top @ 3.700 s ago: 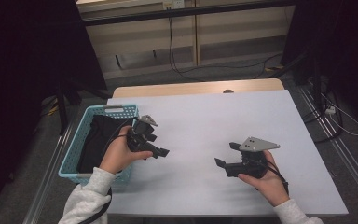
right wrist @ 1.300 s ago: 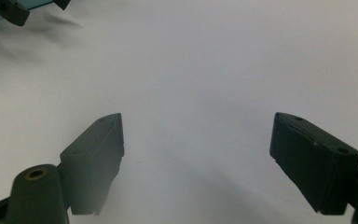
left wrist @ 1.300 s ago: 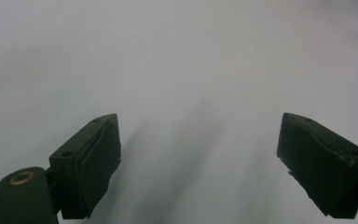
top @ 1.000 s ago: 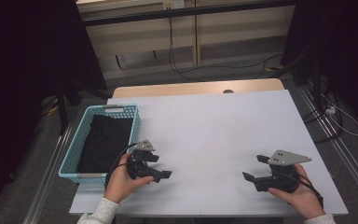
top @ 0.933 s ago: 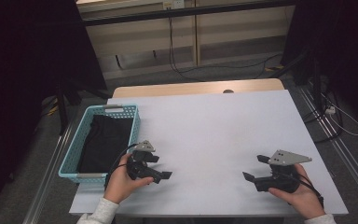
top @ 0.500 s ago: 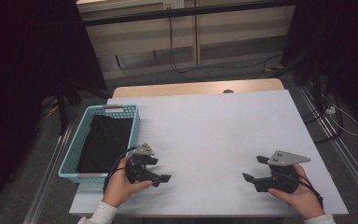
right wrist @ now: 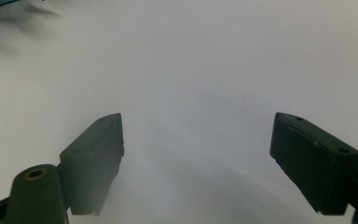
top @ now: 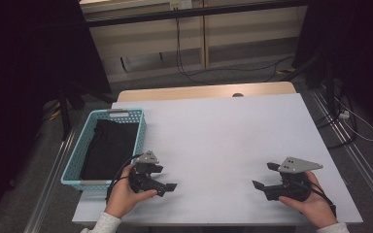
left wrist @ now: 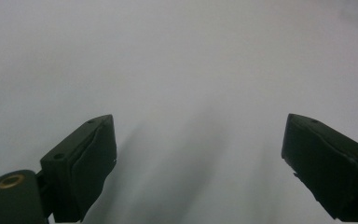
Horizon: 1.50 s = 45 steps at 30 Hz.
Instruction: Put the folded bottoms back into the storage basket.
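My left gripper (top: 165, 177) rests low over the white table (top: 223, 141) near its front left, just right of the blue basket (top: 80, 162). Its jaws stand wide apart with nothing between them (left wrist: 198, 163). My right gripper (top: 264, 175) is held near the front right of the table, pointing left, also open and empty (right wrist: 196, 158). A dark folded cloth (top: 109, 148) lies inside the basket. Both grippers are well apart from each other and from the cloth.
The basket sits at the table's left edge, partly overhanging it. A wooden strip (top: 204, 91) runs along the table's far edge. Cables (top: 354, 121) lie on the floor to the right. Dark curtains flank the scene.
Since 3.7 s ago both hands have drawn back toward the front edge of the table. Over the last second the left gripper shifted slightly; the right one stayed still.
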Available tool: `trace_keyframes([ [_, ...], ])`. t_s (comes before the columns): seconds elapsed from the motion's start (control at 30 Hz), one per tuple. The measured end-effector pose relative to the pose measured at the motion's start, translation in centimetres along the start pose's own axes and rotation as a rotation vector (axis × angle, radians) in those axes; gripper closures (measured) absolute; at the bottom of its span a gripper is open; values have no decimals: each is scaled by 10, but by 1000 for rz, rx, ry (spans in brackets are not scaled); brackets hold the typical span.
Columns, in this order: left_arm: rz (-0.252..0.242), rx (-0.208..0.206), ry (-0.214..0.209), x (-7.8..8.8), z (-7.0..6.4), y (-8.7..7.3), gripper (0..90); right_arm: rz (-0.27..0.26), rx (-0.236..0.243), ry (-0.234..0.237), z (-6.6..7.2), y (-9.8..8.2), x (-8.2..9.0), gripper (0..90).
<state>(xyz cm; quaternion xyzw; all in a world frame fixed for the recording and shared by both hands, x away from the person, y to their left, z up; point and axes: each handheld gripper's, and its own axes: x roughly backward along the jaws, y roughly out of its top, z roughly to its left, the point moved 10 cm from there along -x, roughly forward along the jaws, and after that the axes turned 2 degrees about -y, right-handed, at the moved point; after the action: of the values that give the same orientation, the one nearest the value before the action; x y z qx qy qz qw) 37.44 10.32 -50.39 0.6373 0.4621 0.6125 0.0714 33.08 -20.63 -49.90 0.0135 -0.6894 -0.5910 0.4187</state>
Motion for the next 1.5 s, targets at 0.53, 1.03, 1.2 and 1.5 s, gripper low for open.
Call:
trace_keyframes([
  [0.53, -4, -6, 0, 4, -1, -1, 93, 3, -1, 0, -1, -1, 0, 172],
  [1.03, -4, -9, 0, 5, -2, -2, 92, 5, 0, -1, 0, -1, 0, 166],
  [1.2, -2, -11, -2, 4, -3, -3, 91, 5, -3, -1, -1, -1, 0, 166],
  [1.5, 2, -16, 0, 5, -3, -3, 91, 10, -2, -2, -1, -2, -1, 166],
])
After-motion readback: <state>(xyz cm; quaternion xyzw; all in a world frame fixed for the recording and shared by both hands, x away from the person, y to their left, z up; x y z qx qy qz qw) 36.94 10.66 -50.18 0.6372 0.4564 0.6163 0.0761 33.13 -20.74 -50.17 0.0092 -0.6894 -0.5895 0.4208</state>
